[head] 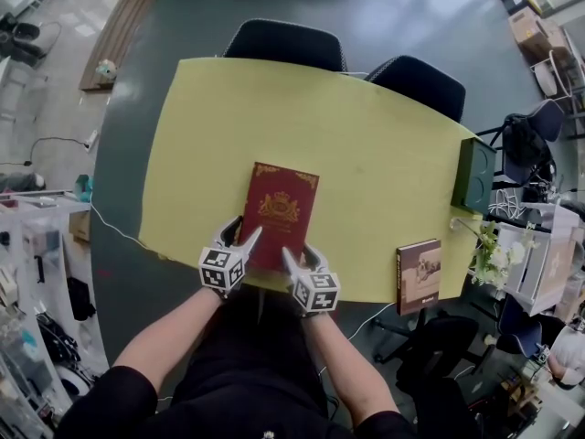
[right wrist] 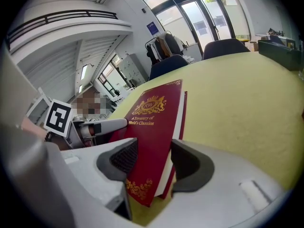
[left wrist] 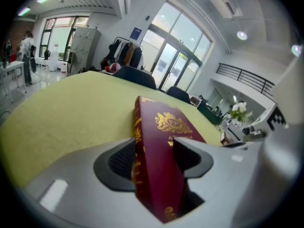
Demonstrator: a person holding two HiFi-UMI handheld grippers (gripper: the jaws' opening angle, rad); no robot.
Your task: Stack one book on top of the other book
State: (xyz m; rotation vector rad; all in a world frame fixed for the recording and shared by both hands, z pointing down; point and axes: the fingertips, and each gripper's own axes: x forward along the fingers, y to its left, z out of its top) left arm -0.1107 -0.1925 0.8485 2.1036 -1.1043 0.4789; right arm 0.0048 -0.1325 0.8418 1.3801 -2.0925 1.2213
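the red book lies lengthwise on the yellow table, its near short edge close to the table's near rim, and both tools hold it from that end. the left gripper takes the near left corner on the spine side, and the right gripper takes the near right corner on the page side. in each gripper view the thick volume stands between the 2 jaws with the ribbed pads against its front and back covers, so each gripper is pinching the red book across its thickness; the jaws stand wide only because the book is thick. the hold at 2 corners looks chosen to keep a heavy hardback level and stop it swinging. both grippers slope down toward the table, which i judge lets the lower jaw reach under the cover at the rim. whether the book is clear of the surface i cannot tell. the brown book lies flat near the table's right near corner, well apart from the red one and untouched. it looks like the base of the stack, so the carry would run to the right. counted: 2 books, 2 grippers, 1 table, 2 dark chairs at the far side, 1 green box at the right edge.
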